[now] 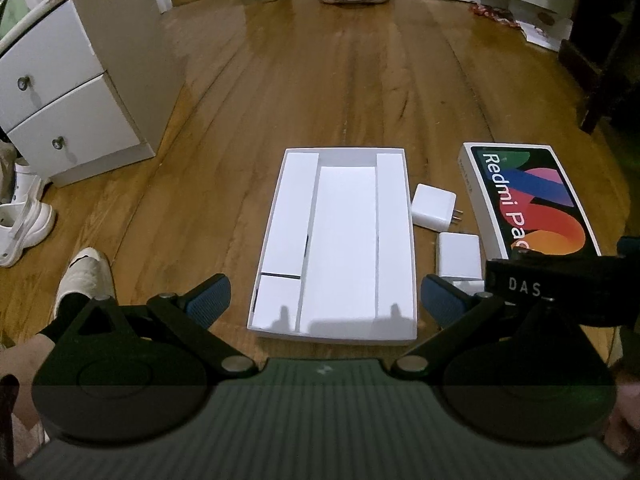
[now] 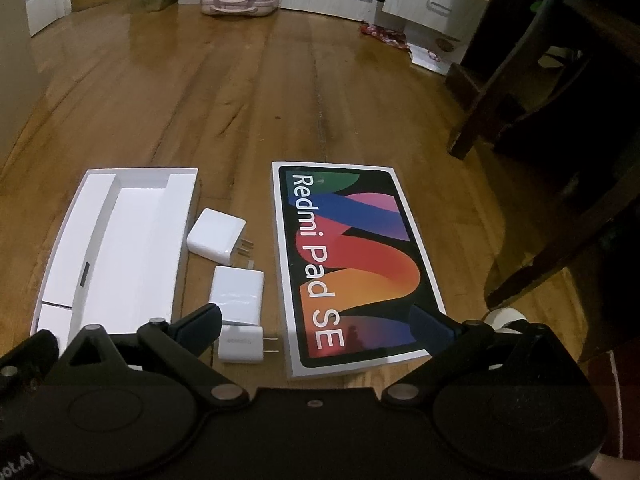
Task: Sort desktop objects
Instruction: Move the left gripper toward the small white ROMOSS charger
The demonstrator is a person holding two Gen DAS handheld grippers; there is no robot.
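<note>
From the left wrist, your left gripper (image 1: 326, 300) hangs spread wide and empty over the near end of the white box tray (image 1: 392, 240) on the wood floor (image 1: 320, 80); it's light, stiff card, so pinch a side wall. From the right wrist, your right gripper (image 2: 318, 326) is spread too, holding nothing. Three chargers (image 2: 216, 235) (image 2: 237, 295) (image 2: 241, 345) sit between tray and Redmi Pad lid (image 2: 348, 256): probably light, hard, slick plastic, so grab their flat sides, not the prongs.

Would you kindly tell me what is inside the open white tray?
The tray holds only white cardboard dividers; no chargers inside. Anything beneath the dividers is hidden.
</note>
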